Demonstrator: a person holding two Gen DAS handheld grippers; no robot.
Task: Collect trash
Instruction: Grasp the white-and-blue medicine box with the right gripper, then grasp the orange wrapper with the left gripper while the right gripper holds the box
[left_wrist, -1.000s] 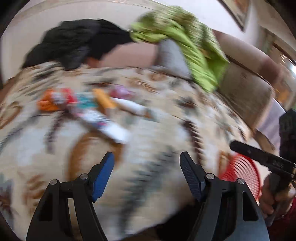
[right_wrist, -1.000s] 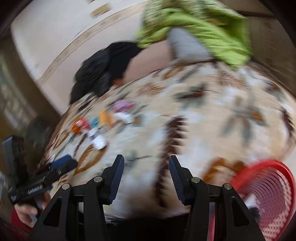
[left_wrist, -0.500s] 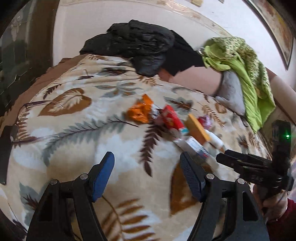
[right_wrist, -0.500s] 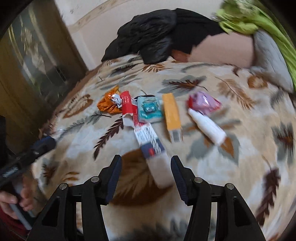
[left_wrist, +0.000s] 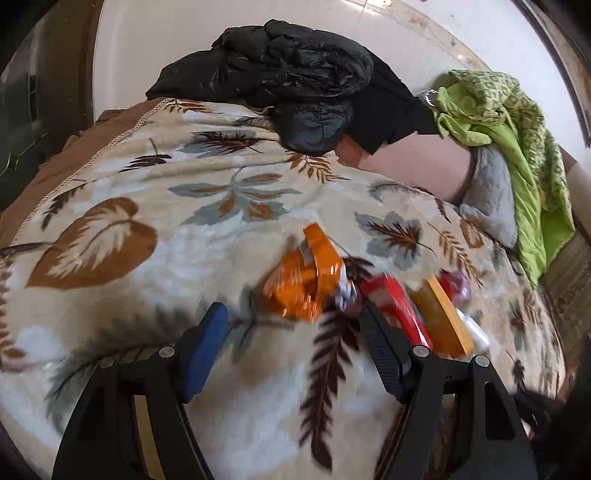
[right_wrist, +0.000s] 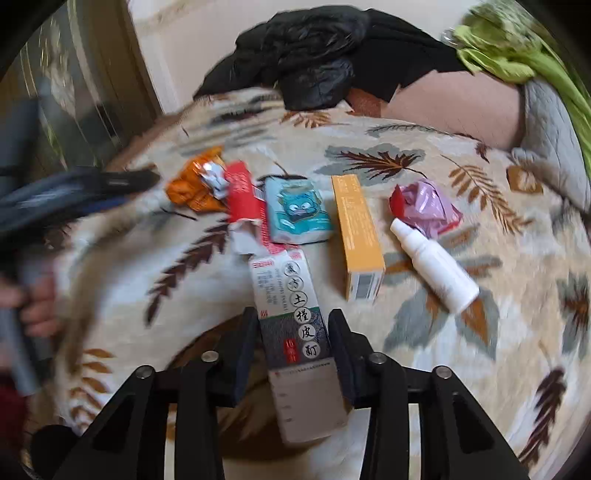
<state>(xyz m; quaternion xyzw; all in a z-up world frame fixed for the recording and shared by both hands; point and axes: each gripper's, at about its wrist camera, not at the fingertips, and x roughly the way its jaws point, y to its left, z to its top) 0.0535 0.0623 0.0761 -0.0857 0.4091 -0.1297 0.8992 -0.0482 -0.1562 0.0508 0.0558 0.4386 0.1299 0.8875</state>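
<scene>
Trash lies in a row on a leaf-patterned blanket (left_wrist: 147, 192). My right gripper (right_wrist: 293, 328) has its fingers on both sides of a white and dark medicine box (right_wrist: 291, 317) and looks closed on it. Beyond lie a red carton (right_wrist: 242, 195), a teal packet (right_wrist: 297, 210), an orange box (right_wrist: 356, 229), a white bottle (right_wrist: 434, 262) and a pink wrapper (right_wrist: 430, 206). My left gripper (left_wrist: 291, 343) is open, just short of a crumpled orange wrapper (left_wrist: 306, 280), which also shows in the right wrist view (right_wrist: 190, 184).
A black jacket (left_wrist: 291, 81) and green cloth (left_wrist: 517, 147) are piled at the back of the bed against the wall. A grey pillow (left_wrist: 487, 195) lies at the right. The left gripper shows blurred at the left of the right wrist view (right_wrist: 74, 195).
Both grippers moved forward and down toward the trash. The right fingers now flank the medicine box and have narrowed. The left gripper closed in on the orange wrapper.
</scene>
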